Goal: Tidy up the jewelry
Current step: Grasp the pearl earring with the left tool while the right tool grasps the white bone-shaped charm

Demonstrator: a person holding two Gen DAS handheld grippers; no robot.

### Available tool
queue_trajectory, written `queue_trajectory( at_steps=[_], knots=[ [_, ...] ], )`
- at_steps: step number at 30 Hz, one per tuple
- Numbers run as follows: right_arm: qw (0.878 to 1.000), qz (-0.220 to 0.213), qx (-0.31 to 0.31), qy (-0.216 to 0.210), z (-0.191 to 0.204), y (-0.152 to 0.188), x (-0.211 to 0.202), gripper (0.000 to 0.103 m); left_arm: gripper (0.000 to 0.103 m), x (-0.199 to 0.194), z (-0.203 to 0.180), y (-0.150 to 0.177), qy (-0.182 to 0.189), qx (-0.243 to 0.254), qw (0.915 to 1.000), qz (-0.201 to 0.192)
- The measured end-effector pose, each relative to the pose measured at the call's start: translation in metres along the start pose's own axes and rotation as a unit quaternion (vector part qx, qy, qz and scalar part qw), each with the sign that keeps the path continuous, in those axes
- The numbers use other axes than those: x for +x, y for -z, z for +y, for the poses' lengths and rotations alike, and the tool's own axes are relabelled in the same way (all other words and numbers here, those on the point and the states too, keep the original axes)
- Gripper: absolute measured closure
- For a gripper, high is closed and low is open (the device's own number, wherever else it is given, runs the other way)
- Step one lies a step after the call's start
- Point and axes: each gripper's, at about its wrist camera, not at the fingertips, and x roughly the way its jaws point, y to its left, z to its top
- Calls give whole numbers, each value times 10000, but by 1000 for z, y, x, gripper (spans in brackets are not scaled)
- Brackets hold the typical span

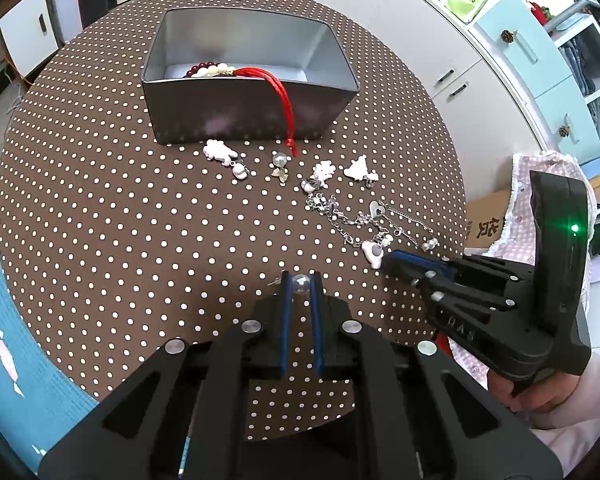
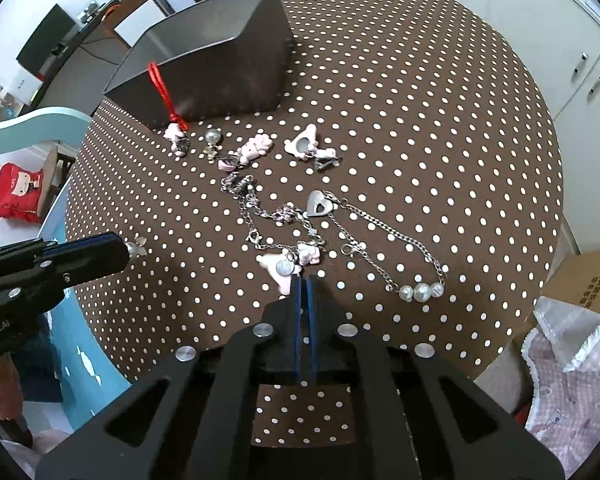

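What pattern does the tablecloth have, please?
The tablecloth is brown with small white polka dots, clearest in the left wrist view.

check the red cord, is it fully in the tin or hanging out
Hanging out: the red cord drapes over the grey tin's front wall, knotted end outside.

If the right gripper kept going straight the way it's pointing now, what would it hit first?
Probably the white charm with the round silver center: it lies right at the tips of the right gripper, on the dotted tablecloth. Whether the fingers already touch it is unclear.
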Motion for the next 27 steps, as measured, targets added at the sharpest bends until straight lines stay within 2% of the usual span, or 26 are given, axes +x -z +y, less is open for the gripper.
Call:
queue_trajectory(
  at_steps=[1,2,4,7,9,11,12,20,27],
  knots=[
    [9999,-40,-85,42,3,0,0,75,94,0,1,1,-21,-5,10000,0],
    [9998,-76,-145,105,6,2,0,69,94,-1,2,1,-42,-14,10000,4],
    [9991,-113,-371,155,14,2,1,69,94,-3,4,2,-78,-51,10000,6],
    [9965,-235,-678,416,23,2,6,71,94,-4,7,4,-117,-102,9999,9],
    [9930,-336,-922,657,30,2,9,77,94,-4,9,6,-145,-127,9998,25],
    [9873,-457,-1196,936,37,4,12,86,94,-5,12,8,-158,-163,9997,45],
    [9854,-522,-1297,972,39,7,12,87,94,-5,13,9,-161,-187,9997,52],
    [9905,-508,-1092,665,29,4,7,87,94,-9,14,5,-120,-202,9997,2],
    [9927,-800,-806,401,18,-16,-26,87,94,-21,10,-9,-116,-136,9997,-193]
  ],
)
